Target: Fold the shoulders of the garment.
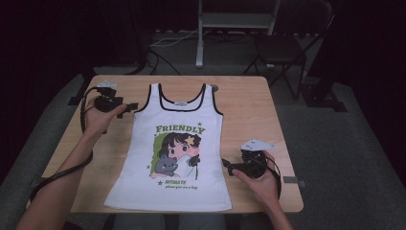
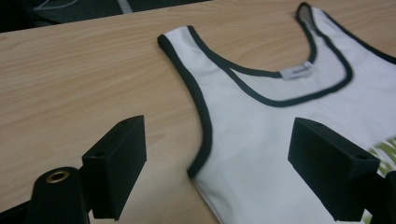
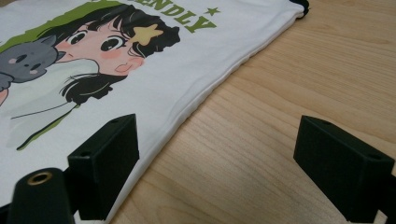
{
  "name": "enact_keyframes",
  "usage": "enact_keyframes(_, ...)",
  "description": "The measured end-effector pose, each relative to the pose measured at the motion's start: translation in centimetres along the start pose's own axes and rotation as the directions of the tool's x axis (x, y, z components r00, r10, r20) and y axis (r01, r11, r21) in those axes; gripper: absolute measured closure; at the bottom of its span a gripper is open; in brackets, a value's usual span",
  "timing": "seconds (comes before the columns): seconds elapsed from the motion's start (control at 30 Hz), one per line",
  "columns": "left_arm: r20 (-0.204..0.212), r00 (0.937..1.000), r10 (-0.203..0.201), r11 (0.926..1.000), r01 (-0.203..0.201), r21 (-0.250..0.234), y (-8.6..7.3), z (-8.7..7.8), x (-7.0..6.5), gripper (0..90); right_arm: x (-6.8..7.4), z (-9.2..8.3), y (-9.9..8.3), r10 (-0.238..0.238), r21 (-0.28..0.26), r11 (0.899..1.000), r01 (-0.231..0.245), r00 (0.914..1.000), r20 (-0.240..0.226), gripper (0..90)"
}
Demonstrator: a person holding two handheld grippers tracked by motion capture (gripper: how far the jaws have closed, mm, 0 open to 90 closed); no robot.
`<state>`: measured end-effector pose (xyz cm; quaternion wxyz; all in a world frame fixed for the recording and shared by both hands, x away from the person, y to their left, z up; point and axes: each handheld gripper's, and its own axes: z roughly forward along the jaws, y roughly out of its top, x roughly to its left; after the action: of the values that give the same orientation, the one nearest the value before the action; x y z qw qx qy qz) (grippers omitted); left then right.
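White black-trimmed printed tank top (image 1: 179, 143) flat on light wooden table (image 1: 249, 103). Left hand-held gripper (image 1: 130, 106) beside its shoulder strap, right hand-held gripper (image 1: 226, 165) at its side hem; both wide open, empty.

Wooden table (image 1: 249, 103) — behind it a dark folding chair (image 1: 282, 48), metal stand (image 1: 237, 19).

Wooden table (image 1: 249, 103) under tank top (image 1: 177, 158)
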<state>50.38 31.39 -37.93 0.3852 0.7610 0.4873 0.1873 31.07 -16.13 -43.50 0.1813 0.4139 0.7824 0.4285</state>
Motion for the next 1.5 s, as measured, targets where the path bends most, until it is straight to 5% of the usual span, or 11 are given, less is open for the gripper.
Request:
enact_keyframes(0.27,-0.035,0.9994,-0.004,0.9980,0.006,0.062,1.3,3.7,0.5,19.3,0.0,-0.2,0.0,0.004,-0.003,1.000,-0.004,1.0000,0.002,13.6)
enact_keyframes(0.47,-0.044,0.9968,-0.067,0.9943,0.071,0.080,1.5,5.8,1.5,19.4,0.0,-0.1,0.0,0.009,-0.002,1.000,-0.009,1.0000,0.000,13.6)
enact_keyframes(0.7,-0.043,0.9919,-0.120,0.9885,0.123,0.088,2.2,6.9,2.5,19.9,0.1,0.0,0.0,0.009,-0.003,1.000,-0.009,0.9999,-0.006,13.6)
enact_keyframes(0.8,-0.044,0.9931,-0.109,0.9903,0.112,0.081,2.7,7.0,2.5,21.2,0.1,0.1,0.1,0.008,-0.003,1.000,-0.008,0.9999,-0.008,13.6)
enact_keyframes(0.87,-0.043,0.9930,-0.110,0.9911,0.113,0.071,3.0,7.1,2.4,30.9,0.1,0.1,0.1,0.006,-0.005,1.000,-0.006,0.9999,-0.011,13.6)
enact_keyframes(1.3,-0.038,0.9869,-0.157,0.9826,0.160,0.095,3.6,9.8,1.4,39.3,-0.1,0.0,0.1,0.018,-0.015,1.000,-0.018,0.9996,-0.021,13.6)
enact_keyframes(1.5,-0.055,0.9887,-0.139,0.9820,0.145,0.121,4.1,10.6,1.0,46.9,-0.2,-0.1,0.1,0.020,-0.018,1.000,-0.020,0.9996,-0.022,13.6)
